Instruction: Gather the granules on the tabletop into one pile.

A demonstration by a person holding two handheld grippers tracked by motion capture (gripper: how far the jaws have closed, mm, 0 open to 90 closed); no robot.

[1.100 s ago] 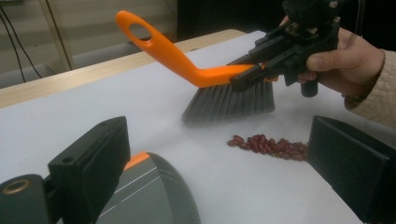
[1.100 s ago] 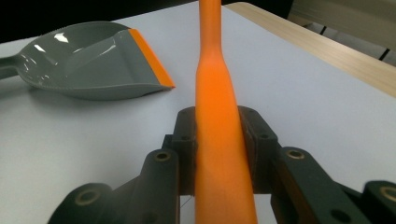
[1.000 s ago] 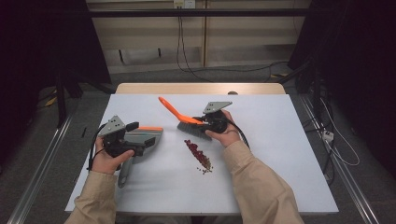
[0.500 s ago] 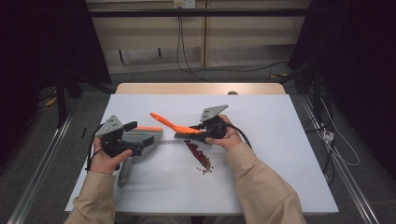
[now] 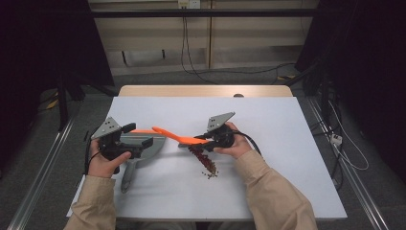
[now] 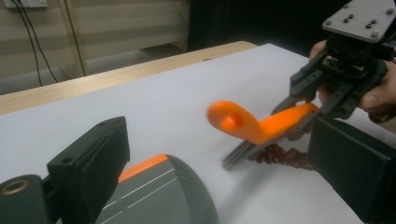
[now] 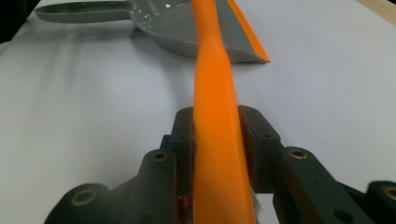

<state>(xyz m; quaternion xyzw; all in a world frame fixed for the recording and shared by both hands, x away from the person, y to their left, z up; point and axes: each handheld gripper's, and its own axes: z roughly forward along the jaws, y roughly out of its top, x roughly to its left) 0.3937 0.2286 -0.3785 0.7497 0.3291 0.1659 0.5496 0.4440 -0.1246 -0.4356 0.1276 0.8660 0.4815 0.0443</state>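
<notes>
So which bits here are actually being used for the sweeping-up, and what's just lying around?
In use:
- orange brush, clamped in the right gripper
- grey dustpan, at the left gripper
- red crumbs on the white table

Lying about:
- cables on the floor behind the table
- small dark thing at the table's far edge
</notes>
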